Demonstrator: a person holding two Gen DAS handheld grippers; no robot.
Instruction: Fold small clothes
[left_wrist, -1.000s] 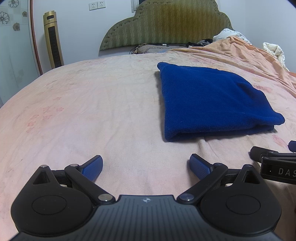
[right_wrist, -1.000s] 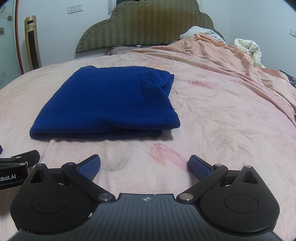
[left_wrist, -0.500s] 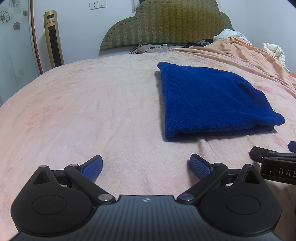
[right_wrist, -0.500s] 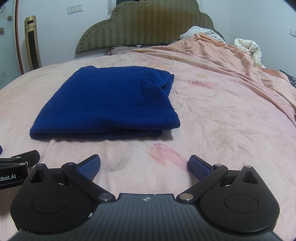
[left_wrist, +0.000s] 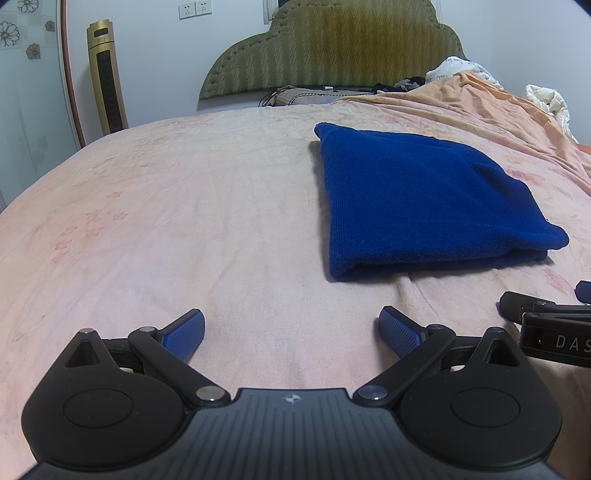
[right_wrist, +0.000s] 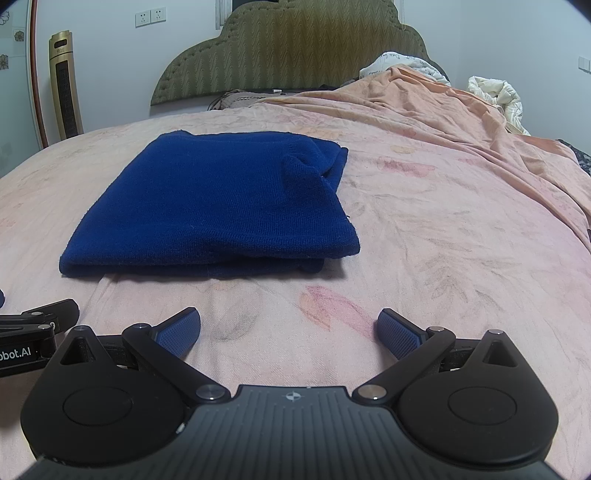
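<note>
A dark blue knitted garment (left_wrist: 424, 199) lies folded into a flat rectangle on the pink bed sheet (left_wrist: 184, 221). In the right wrist view the garment (right_wrist: 221, 206) sits ahead and a little left, with a small flap raised at its far right corner. My left gripper (left_wrist: 291, 328) is open and empty, low over the sheet, short of the garment and to its left. My right gripper (right_wrist: 288, 326) is open and empty, just in front of the garment's near edge. Each gripper shows at the edge of the other's view.
A green padded headboard (left_wrist: 332, 48) stands at the far end. An orange blanket (right_wrist: 461, 122) is bunched along the right side with white bedding (right_wrist: 495, 96) behind it. A gold tower fan (left_wrist: 107, 77) stands by the left wall.
</note>
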